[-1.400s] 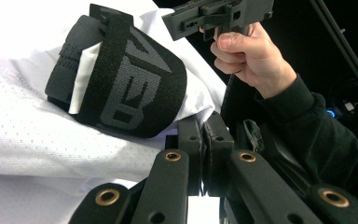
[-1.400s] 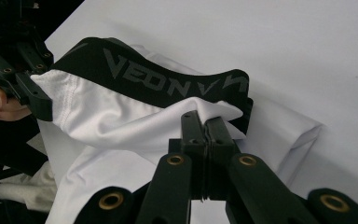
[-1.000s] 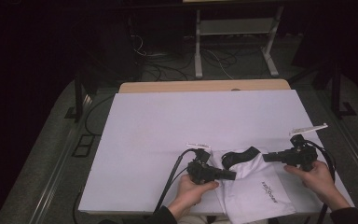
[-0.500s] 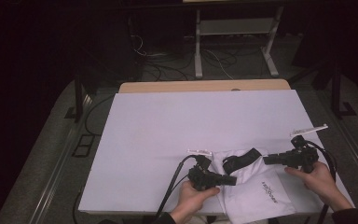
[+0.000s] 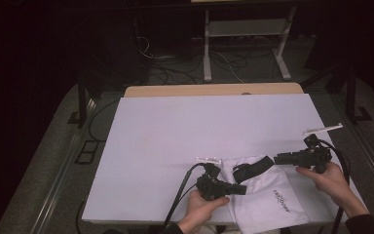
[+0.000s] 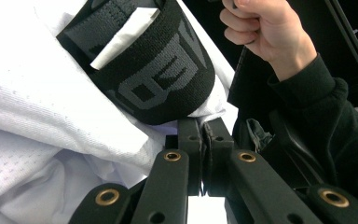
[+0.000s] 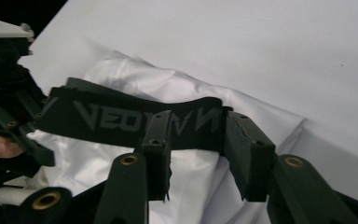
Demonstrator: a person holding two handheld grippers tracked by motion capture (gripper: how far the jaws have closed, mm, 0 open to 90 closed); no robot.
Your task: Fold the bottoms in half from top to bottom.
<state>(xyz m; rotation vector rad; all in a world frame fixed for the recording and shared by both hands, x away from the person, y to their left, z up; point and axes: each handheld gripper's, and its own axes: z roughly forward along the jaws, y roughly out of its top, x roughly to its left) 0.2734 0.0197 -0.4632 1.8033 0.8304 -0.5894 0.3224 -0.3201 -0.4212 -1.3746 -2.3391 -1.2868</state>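
Shorts (image 5: 268, 195) of white mesh cloth with a black lettered waistband (image 5: 250, 168) are spread on the white bench (image 5: 199, 126), at its near edge between the two hands. The left tool (image 5: 241, 189) is pressed fully together, and in the left gripper view the white cloth (image 6: 51, 107) appears to be pinched at its tips just below the waistband (image 6: 158, 74), although the exact bite is hidden by the jaws themselves. The right tool (image 5: 278, 159) has just been opening; in the right gripper view its jaws are parted a moderate way, with the waistband (image 7: 121, 119) lying across and just beyond the tips and no pad pressed on it. The step in hand is judged to be a release and regrip during folding or straightening of the garment. For the next move, the right tool would need to be set on a fresh spot on the band or hem while the left hold is kept, so that the cloth is not dragged off the bench edge.
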